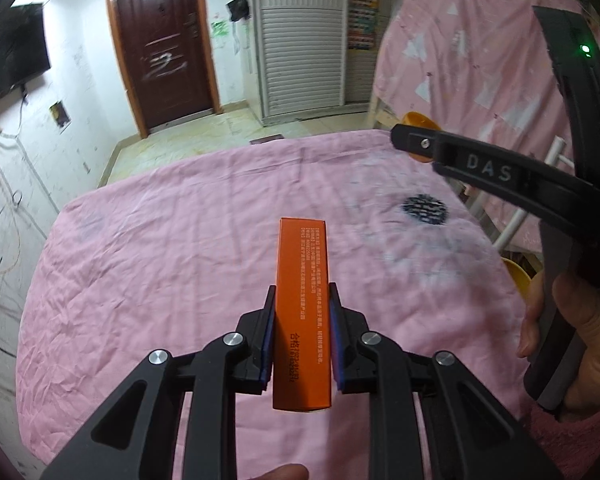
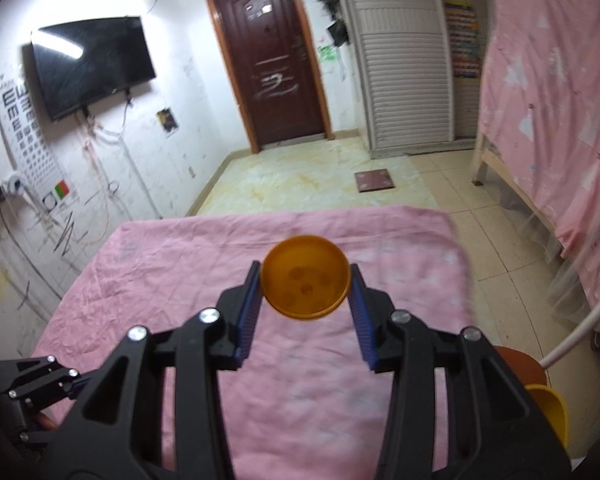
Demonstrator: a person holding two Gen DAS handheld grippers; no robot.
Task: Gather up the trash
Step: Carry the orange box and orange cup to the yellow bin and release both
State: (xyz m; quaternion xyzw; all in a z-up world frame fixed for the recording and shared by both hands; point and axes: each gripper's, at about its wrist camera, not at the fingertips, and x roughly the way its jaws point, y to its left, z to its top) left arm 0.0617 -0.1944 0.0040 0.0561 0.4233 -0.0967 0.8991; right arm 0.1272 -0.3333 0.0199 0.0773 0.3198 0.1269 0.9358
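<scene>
My left gripper (image 1: 302, 292) is shut on a long orange box (image 1: 302, 280) with printed text, held above the pink-covered table (image 1: 160, 260). My right gripper (image 2: 304, 276) is shut on an orange plastic cup (image 2: 305, 286), its open mouth facing the camera, held above the same pink cloth (image 2: 180, 280). The right gripper also shows in the left wrist view (image 1: 404, 140), high at the right, with part of the orange cup (image 1: 418, 120) behind its finger. The left gripper's black linkage (image 2: 32, 380) shows at the lower left of the right wrist view.
A dark round mark (image 1: 425, 209) lies on the cloth at the right. A yellow bin (image 2: 550, 412) stands at the table's right side, beside a brown stool (image 2: 520, 364). A pink-draped bunk bed (image 2: 560, 120) stands at the right. A door (image 2: 274, 64), wardrobe (image 2: 404, 60) and wall TV (image 2: 92, 64) lie beyond.
</scene>
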